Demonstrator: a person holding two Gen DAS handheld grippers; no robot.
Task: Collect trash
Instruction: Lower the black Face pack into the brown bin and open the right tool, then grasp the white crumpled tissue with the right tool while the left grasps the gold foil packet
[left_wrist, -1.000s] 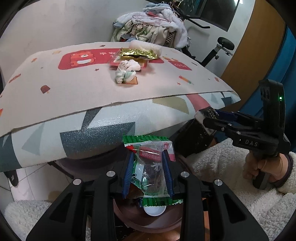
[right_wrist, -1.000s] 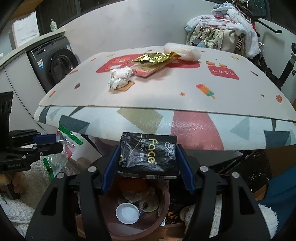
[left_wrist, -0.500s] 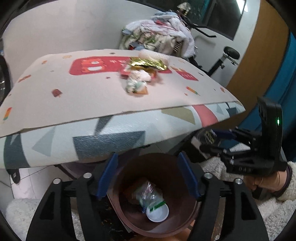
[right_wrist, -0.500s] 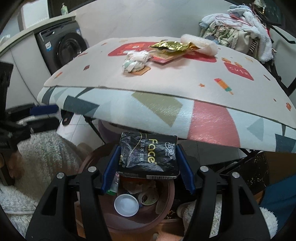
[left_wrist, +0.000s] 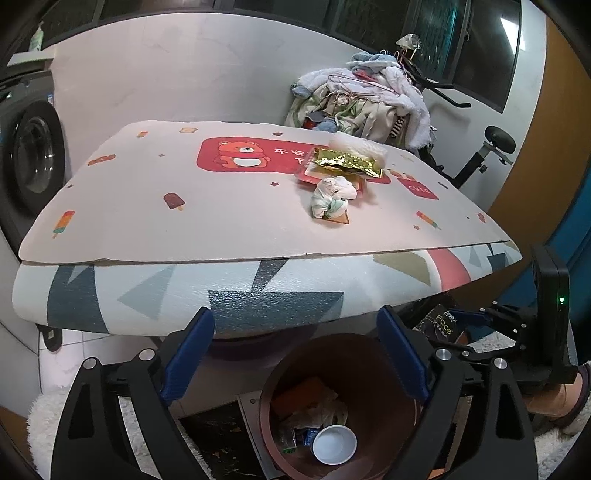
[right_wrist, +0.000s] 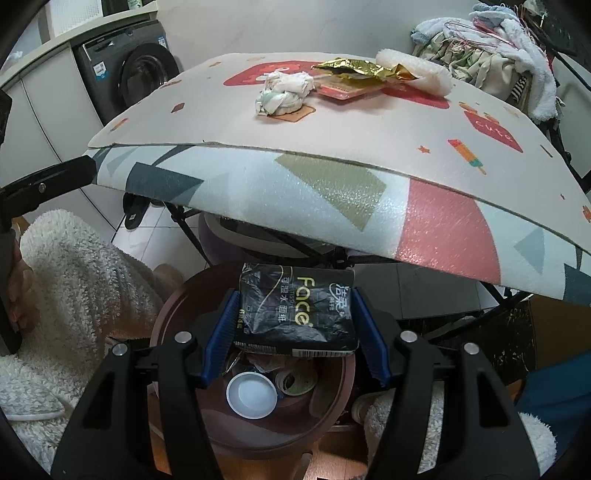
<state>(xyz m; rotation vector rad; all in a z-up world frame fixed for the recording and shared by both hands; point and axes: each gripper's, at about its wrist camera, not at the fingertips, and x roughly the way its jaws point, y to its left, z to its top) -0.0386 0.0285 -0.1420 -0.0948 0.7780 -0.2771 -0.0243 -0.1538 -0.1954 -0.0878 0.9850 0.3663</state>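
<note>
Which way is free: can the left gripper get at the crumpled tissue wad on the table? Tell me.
Probably yes: the left gripper is open and empty, and the tissue wad lies uncovered on the table, though the gripper must rise above its edge.

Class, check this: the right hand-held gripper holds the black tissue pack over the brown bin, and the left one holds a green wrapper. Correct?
Partly. The left hand-held gripper is open and holds nothing, as the left wrist view shows. The right hand-held gripper does hold the black tissue pack over the brown bin.

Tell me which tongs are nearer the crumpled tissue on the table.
Left. The left tongs are open just below the table edge facing the crumpled tissue; the right tongs hold the black packet lower.
</note>
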